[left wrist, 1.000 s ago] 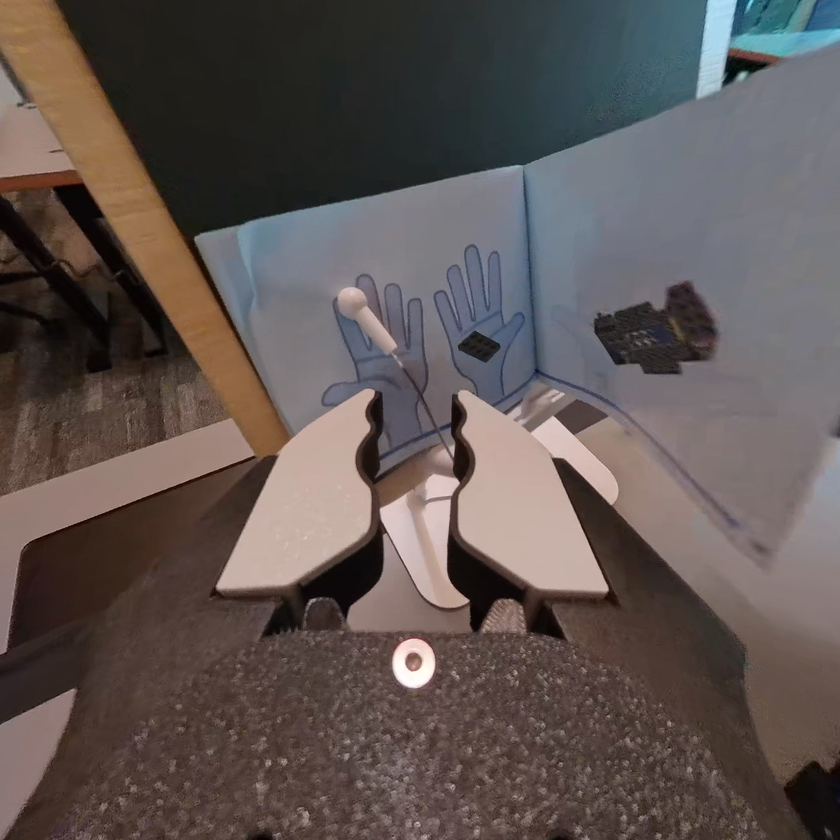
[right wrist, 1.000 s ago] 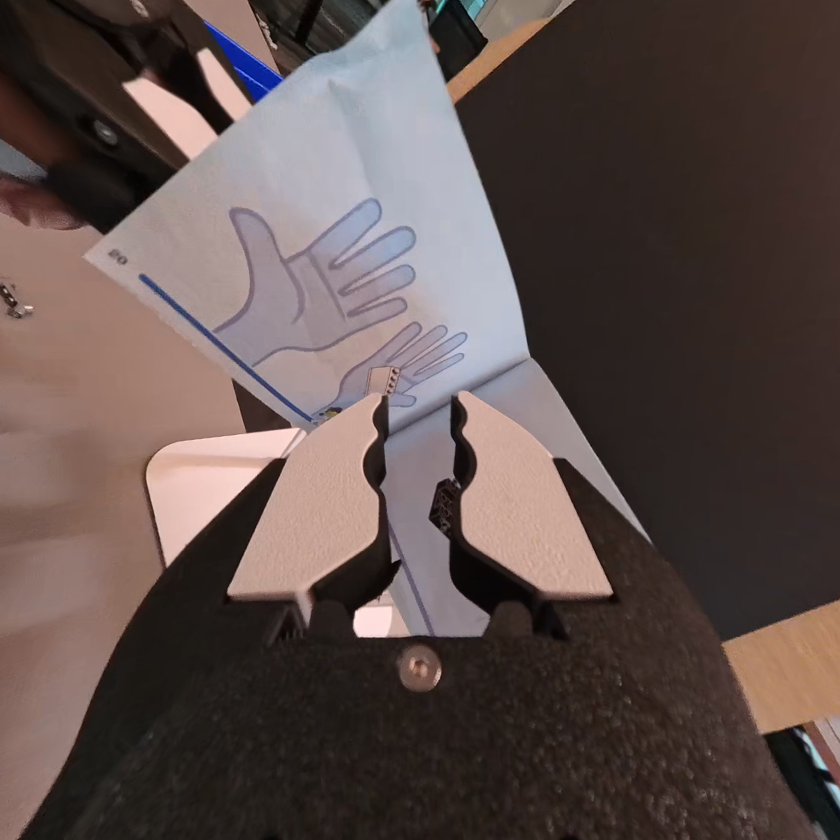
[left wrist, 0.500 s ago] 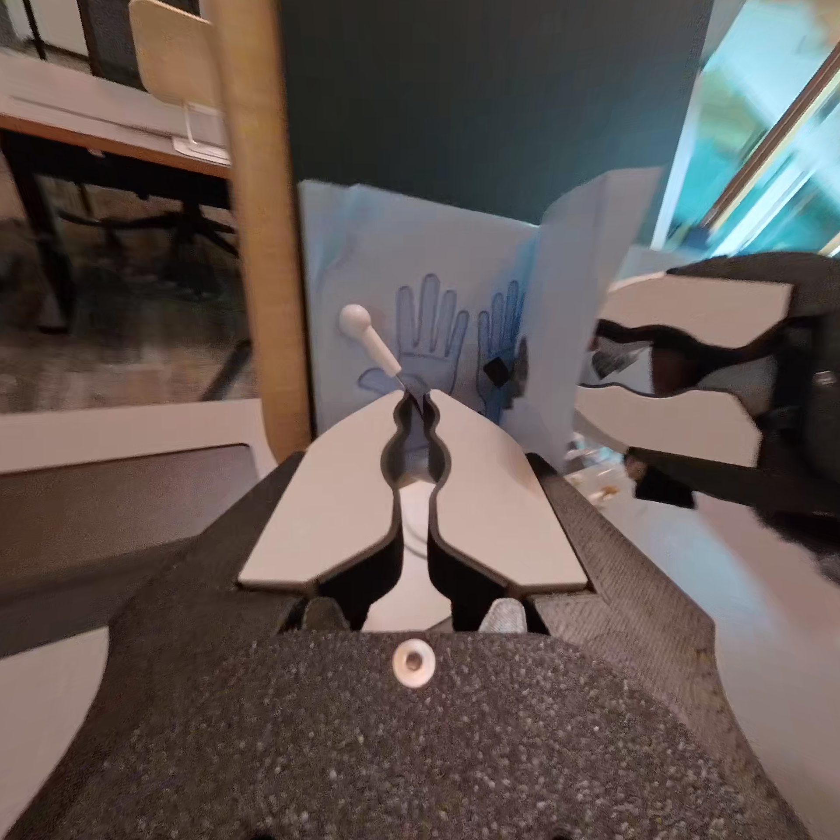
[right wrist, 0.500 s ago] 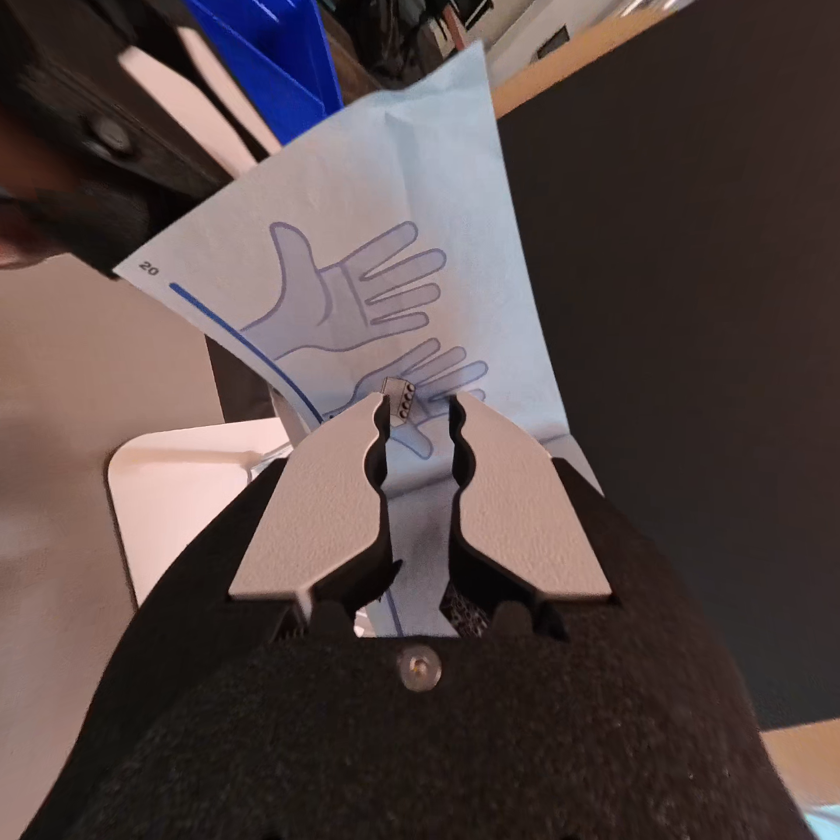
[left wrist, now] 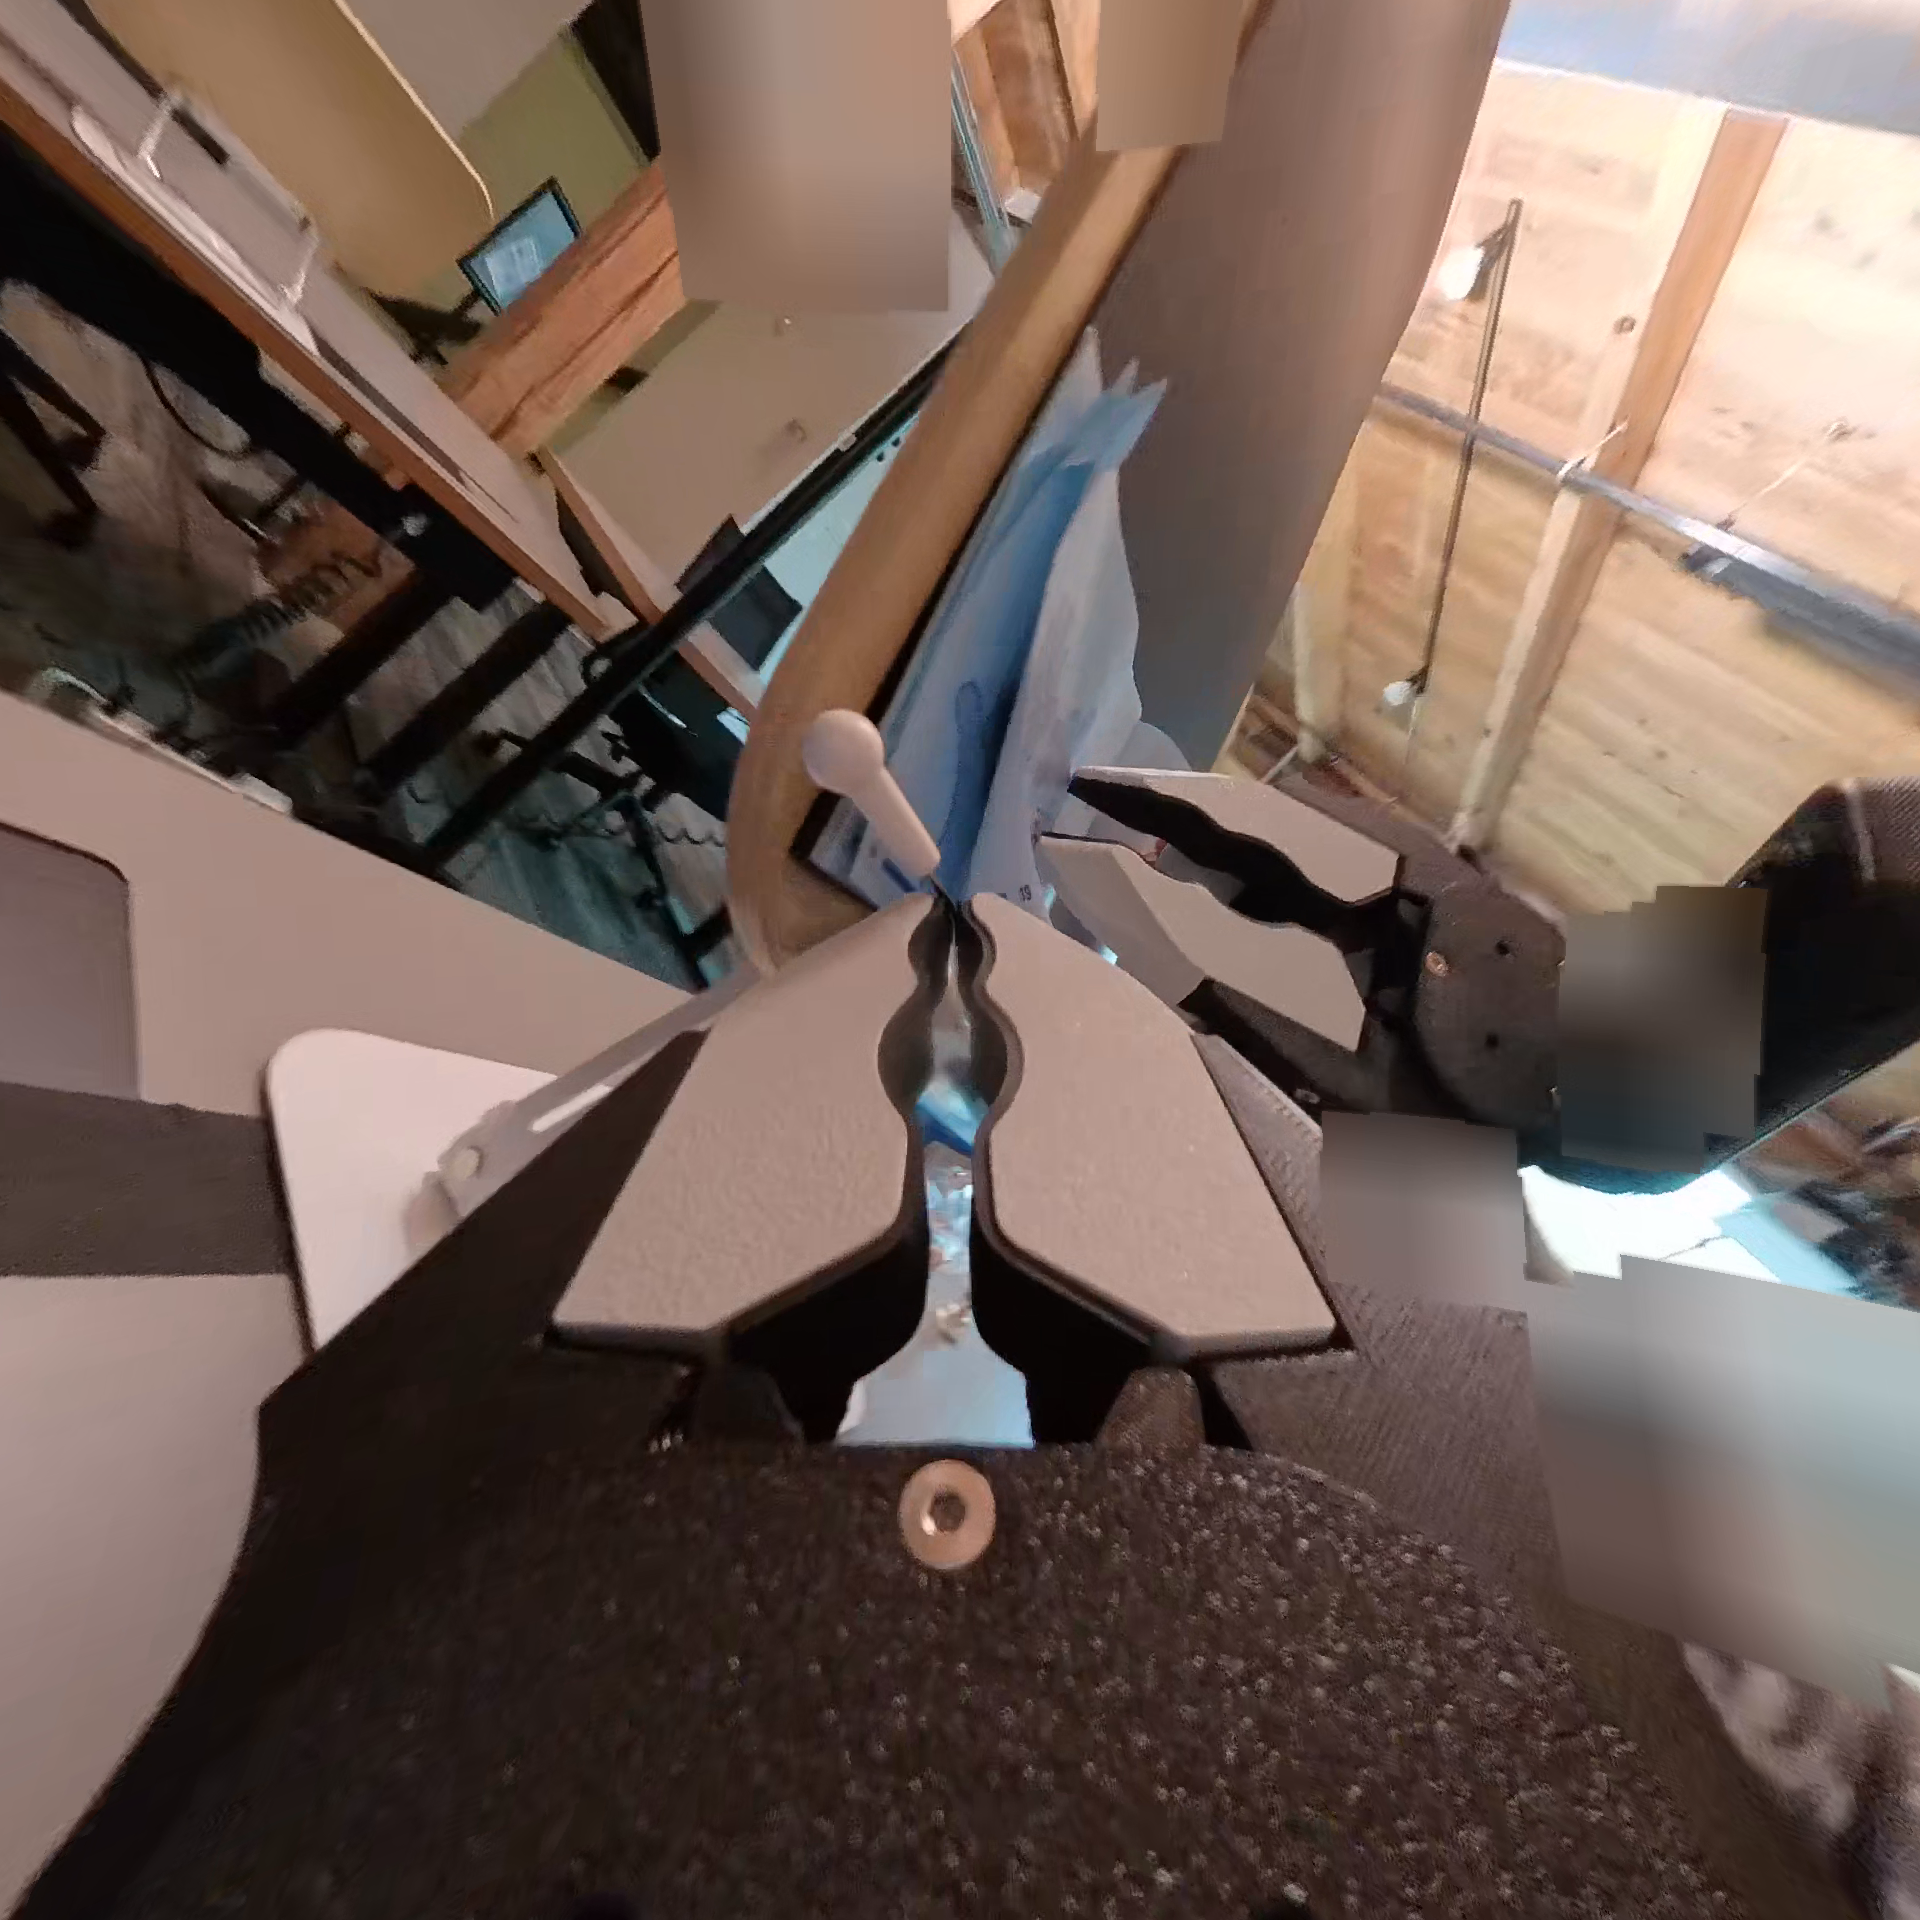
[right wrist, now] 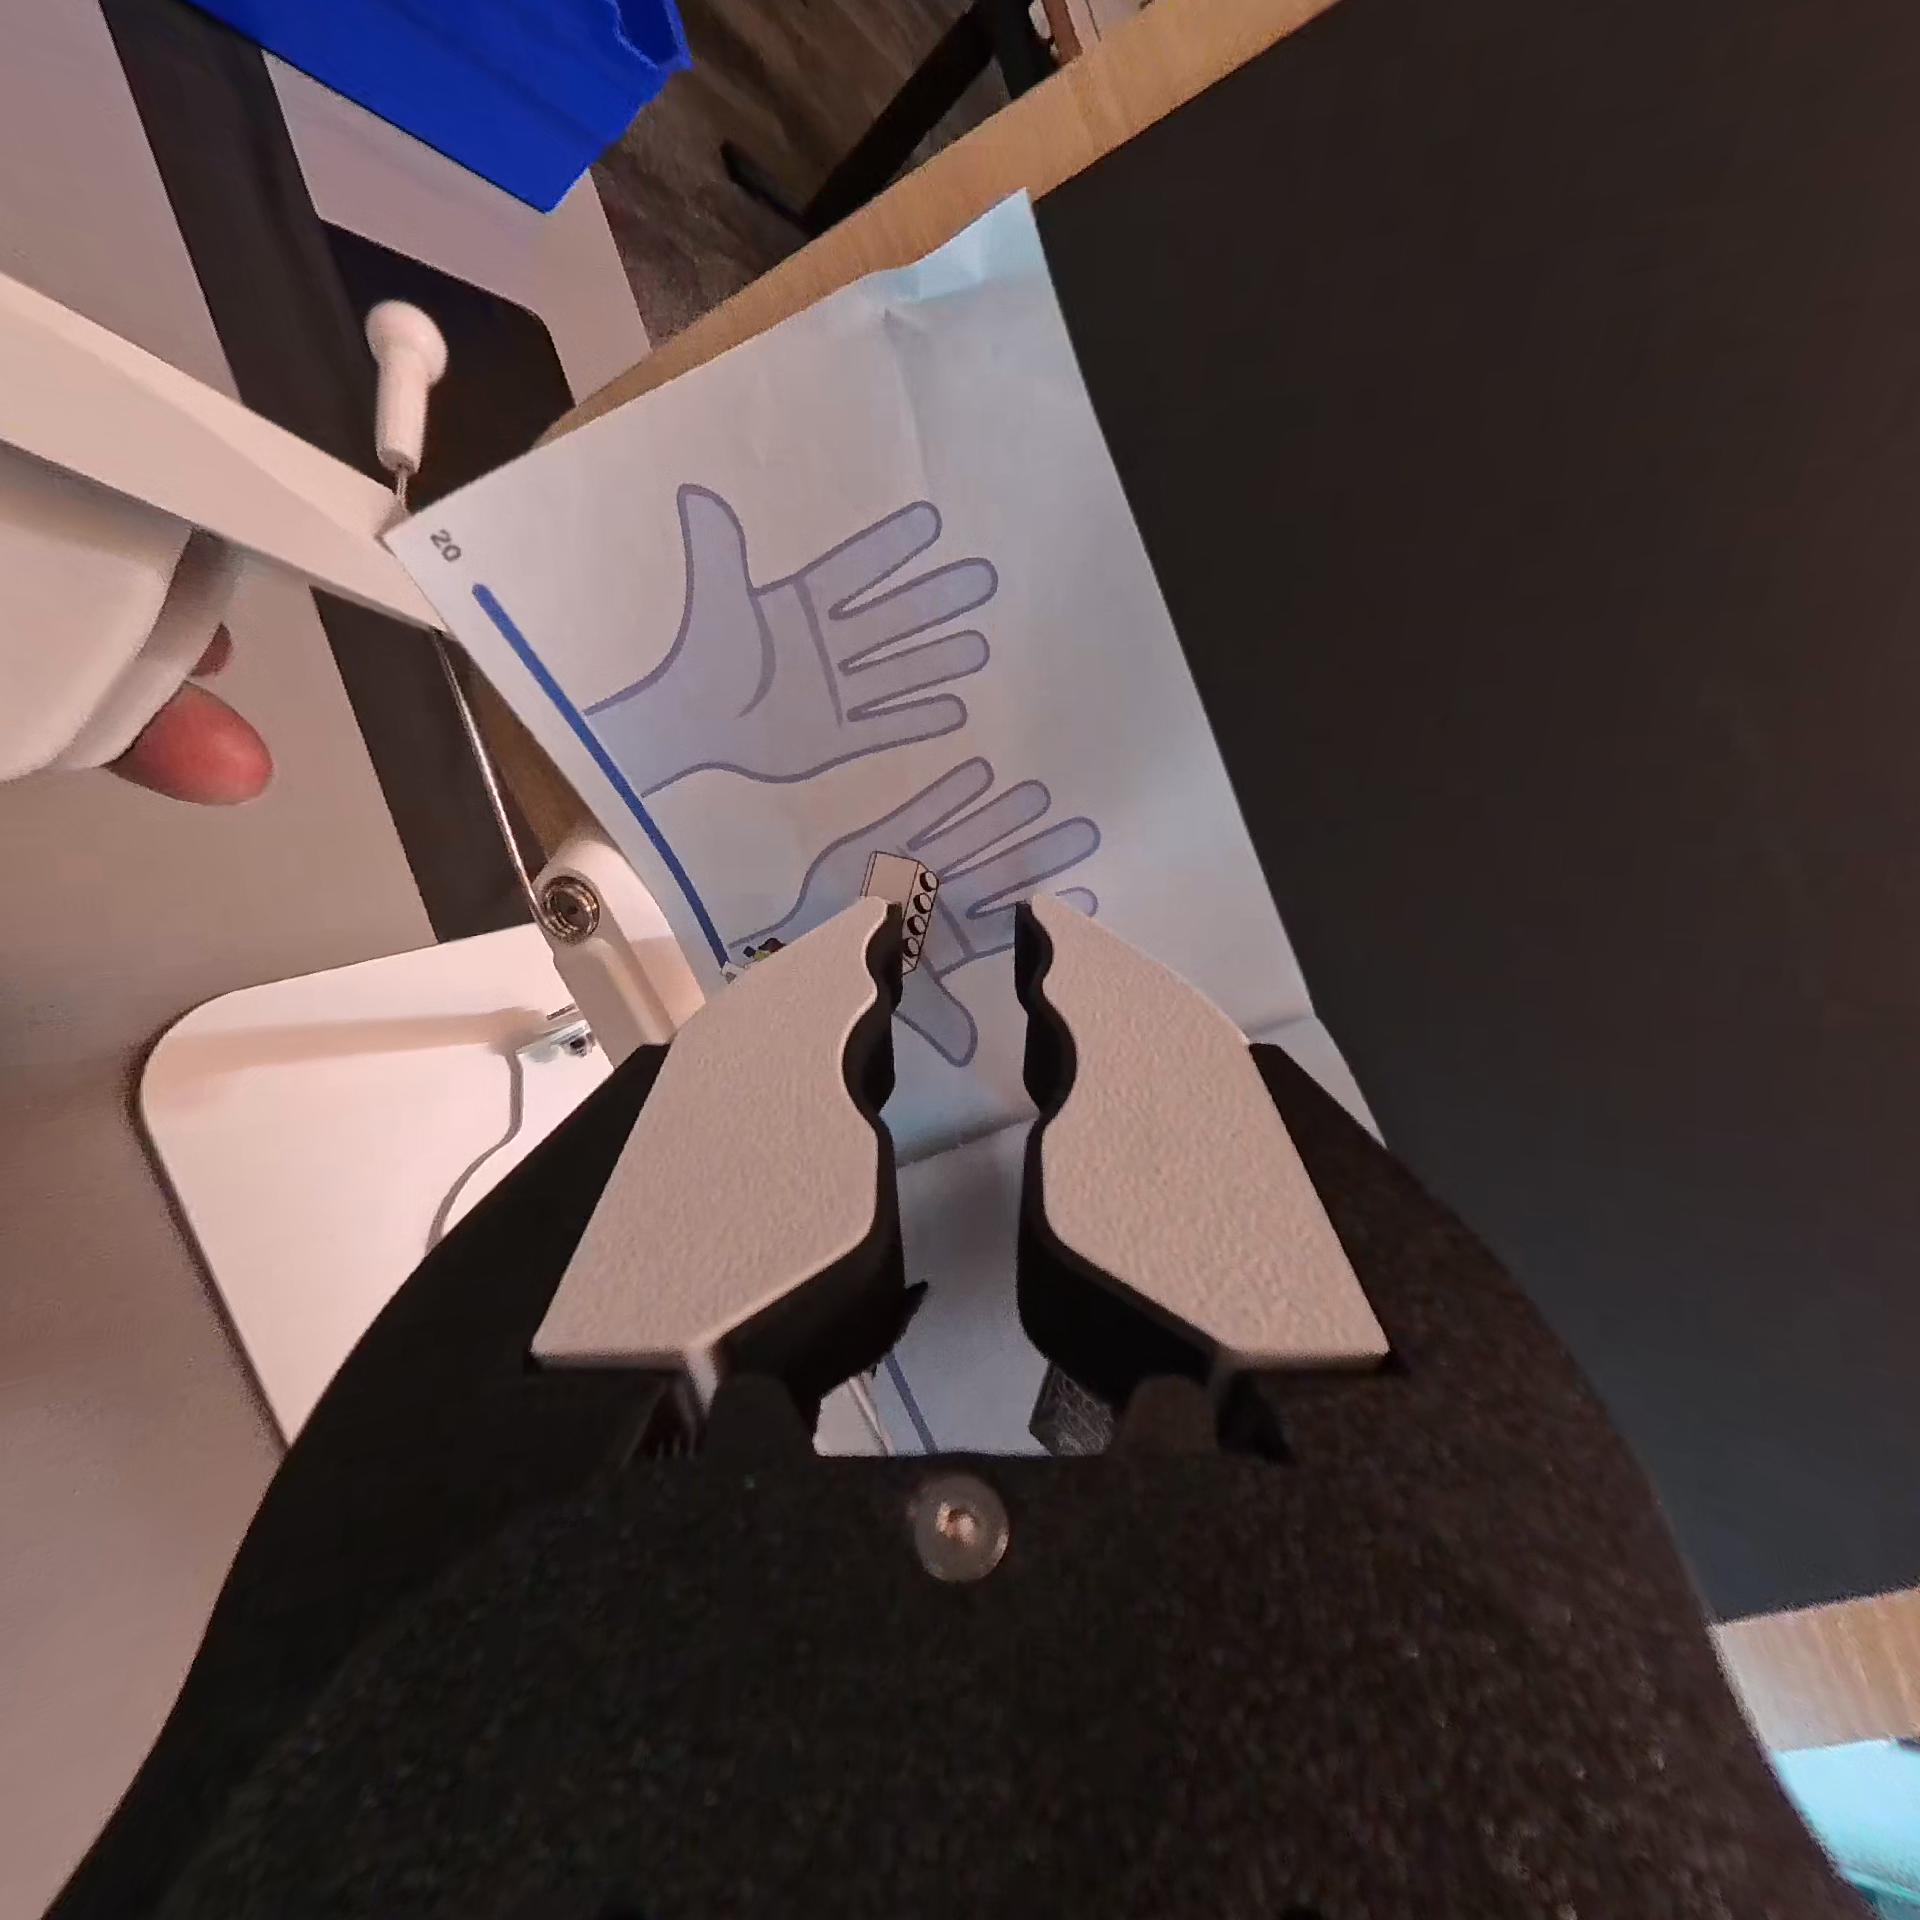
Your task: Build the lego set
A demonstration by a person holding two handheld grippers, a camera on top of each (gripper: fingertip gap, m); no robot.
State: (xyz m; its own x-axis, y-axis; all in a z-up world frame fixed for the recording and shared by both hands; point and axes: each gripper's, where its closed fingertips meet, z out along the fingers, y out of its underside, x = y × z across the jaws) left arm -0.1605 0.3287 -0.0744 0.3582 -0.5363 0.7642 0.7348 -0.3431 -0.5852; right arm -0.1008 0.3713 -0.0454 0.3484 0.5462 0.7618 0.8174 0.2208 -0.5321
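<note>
The left gripper (left wrist: 951, 914) has its two jaws pressed together at the tips, and they pinch the thin wire arm (right wrist: 488, 769) of a white book stand (right wrist: 343, 1132). The wire ends in a small white knob (left wrist: 847, 753) that sticks up just past the tips. The stand's flat white base lies on the pale table (right wrist: 94, 1351). On the stand leans the lego booklet (right wrist: 894, 675), a light blue paper folded open, with two drawn hands and a small drawn brick on its page. A dark board (right wrist: 1507, 727) with a light wood edge stands right behind the booklet. The right gripper (right wrist: 956, 920) has its jaws apart, with a clear gap between them and nothing held. It hangs just in front of the lower part of the page, near the fold. In the left wrist view this gripper shows on the right side, close to the booklet's edge. A blue bin (right wrist: 468, 83) sits far back at the top. A person's fingertip (right wrist: 197, 743) shows at the left, by the left gripper's white finger (right wrist: 156, 447).
</note>
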